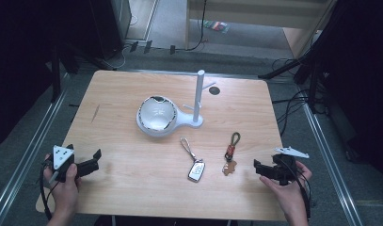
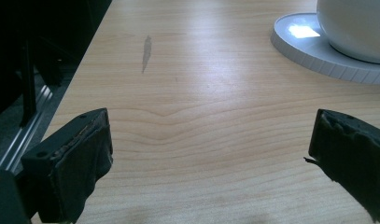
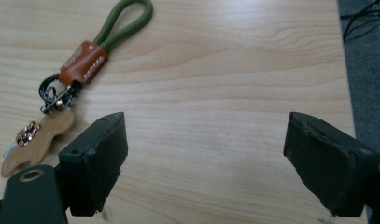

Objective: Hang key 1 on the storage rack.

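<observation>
Nearby, green-looped keychain (image 3: pixel 61 93), perhaps leather-tagged.

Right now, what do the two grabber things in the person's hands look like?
Each hand holds a black two-jaw gripper, the left gripper and the right gripper. Each carries a light grey three-cornered plate on top, and a black cable trails from it. Close up, the thick black jaw pads look worn and rough-edged. No sleeves show.

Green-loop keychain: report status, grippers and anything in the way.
Left gripper open, empty, near the table's left edge. Right gripper open, empty, just right of the green-loop keychain. Keychain flat on the table, untouched. Car key fob lies beside it, apart; path clear.
</observation>
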A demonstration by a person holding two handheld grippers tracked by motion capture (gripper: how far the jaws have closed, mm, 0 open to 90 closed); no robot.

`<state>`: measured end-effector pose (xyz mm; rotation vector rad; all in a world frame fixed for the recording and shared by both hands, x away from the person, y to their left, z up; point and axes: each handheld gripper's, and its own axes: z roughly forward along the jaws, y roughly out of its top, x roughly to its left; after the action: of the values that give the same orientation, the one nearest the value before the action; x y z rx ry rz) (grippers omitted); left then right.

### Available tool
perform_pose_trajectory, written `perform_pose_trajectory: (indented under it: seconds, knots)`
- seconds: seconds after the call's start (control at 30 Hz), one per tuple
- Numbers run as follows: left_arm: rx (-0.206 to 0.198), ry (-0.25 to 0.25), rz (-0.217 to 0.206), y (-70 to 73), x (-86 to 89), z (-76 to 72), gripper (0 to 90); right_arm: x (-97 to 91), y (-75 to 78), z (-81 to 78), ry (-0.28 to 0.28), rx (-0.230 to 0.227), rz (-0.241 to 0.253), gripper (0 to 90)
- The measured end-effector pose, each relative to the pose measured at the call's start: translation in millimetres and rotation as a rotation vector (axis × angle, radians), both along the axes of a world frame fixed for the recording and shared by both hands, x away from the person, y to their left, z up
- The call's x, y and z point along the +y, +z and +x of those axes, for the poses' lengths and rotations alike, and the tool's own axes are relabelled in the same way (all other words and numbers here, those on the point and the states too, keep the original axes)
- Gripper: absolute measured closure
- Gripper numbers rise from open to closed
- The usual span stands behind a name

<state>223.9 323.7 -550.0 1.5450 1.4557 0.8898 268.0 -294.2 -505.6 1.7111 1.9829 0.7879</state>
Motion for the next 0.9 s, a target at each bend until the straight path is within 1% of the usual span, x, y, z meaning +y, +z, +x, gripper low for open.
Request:
perform_pose_trajectory:
  seconds: [0.07, 0.1, 0.17, 0.2, 0.23, 0.27, 0.3, 0.33, 0.37, 0.4, 0.47, 0.5, 0.53, 0.57, 0.6, 0.63, 0.67, 0.73, 0.8, 0.9]
  knots:
    - [0.0, 0.0, -0.002, 0.0, 0.4, 0.0, 0.0, 3.0, -0.2, 2.9, 0.003, 0.025, -0.013, 13.8]
    - [-0.001, 0.0, -0.003, 0.0, 0.5, -0.1, 0.0, 5.4, 0.6, 6.3, -0.004, 0.051, -0.019, 13.8]
    - [-0.001, 0.0, -0.003, 0.0, 0.6, -0.1, 0.0, 6.1, 1.0, 6.9, -0.004, 0.059, -0.024, 13.3]
    - [-0.002, -0.001, -0.004, 0.0, 0.7, -0.3, 0.0, 10.1, 2.6, 9.1, 0.02, 0.085, -0.04, 13.1]
    - [-0.002, -0.001, -0.004, 0.0, 0.7, -0.3, 0.0, 12.4, 3.0, 10.1, 0.031, 0.096, -0.056, 13.1]
    - [-0.003, -0.002, -0.003, 0.0, 0.8, -0.4, 0.0, 12.4, 3.0, 10.1, 0.031, 0.096, -0.056, 13.1]
    - [-0.003, -0.002, -0.003, 0.1, 0.8, -0.5, 0.0, 14.6, 3.4, 11.2, 0.037, 0.105, -0.072, 13.1]
    - [-0.005, -0.002, -0.003, 0.2, 0.9, -0.8, 0.0, 18.6, 4.9, 13.3, 0.049, 0.121, -0.085, 13.2]
    - [-0.005, -0.002, -0.003, 0.2, 0.9, -0.8, 0.0, 18.6, 4.9, 13.3, 0.049, 0.121, -0.085, 13.2]
    - [-0.006, -0.001, -0.004, 0.2, 0.9, -1.0, 0.0, 21.9, 6.5, 16.2, 0.064, 0.135, -0.097, 13.3]
    - [-0.003, -0.003, -0.002, 0.2, 1.2, -1.3, 0.0, 23.0, 7.0, 17.2, 0.066, 0.139, -0.103, 13.4]
    - [-0.006, -0.002, -0.005, 0.1, 1.1, -1.4, 0.0, 26.0, 8.1, 20.1, 0.069, 0.159, -0.112, 13.7]
    - [-0.006, -0.002, -0.005, 0.1, 1.1, -1.4, 0.0, 26.0, 8.1, 20.1, 0.069, 0.159, -0.112, 13.7]
    - [-0.006, -0.003, -0.006, 0.1, 1.2, -1.3, 0.0, 29.4, 8.8, 23.4, 0.08, 0.19, -0.126, 13.6]
    - [-0.006, -0.003, -0.006, 0.1, 1.2, -1.3, 0.0, 30.6, 9.3, 24.4, 0.082, 0.204, -0.127, 13.6]
    - [-0.006, -0.006, -0.007, 0.1, 1.4, -1.3, 0.0, 30.6, 9.3, 24.4, 0.082, 0.204, -0.127, 13.6]
    - [-0.005, -0.007, -0.007, 0.1, 1.4, -1.3, 0.0, 33.2, 10.4, 26.9, 0.086, 0.238, -0.106, 13.4]
    - [-0.005, -0.009, -0.004, 0.1, 1.2, -1.3, 0.0, 36.3, 11.2, 29.1, 0.078, 0.267, -0.094, 13.3]
    - [-0.006, -0.01, -0.004, 0.1, 1.1, -1.4, 0.0, 37.0, 11.2, 30.4, 0.08, 0.274, -0.101, 13.3]
    - [-0.009, -0.008, -0.009, 0.0, 1.3, -1.5, 0.0, 40.4, 12.4, 33.9, 0.065, 0.293, -0.108, 13.3]
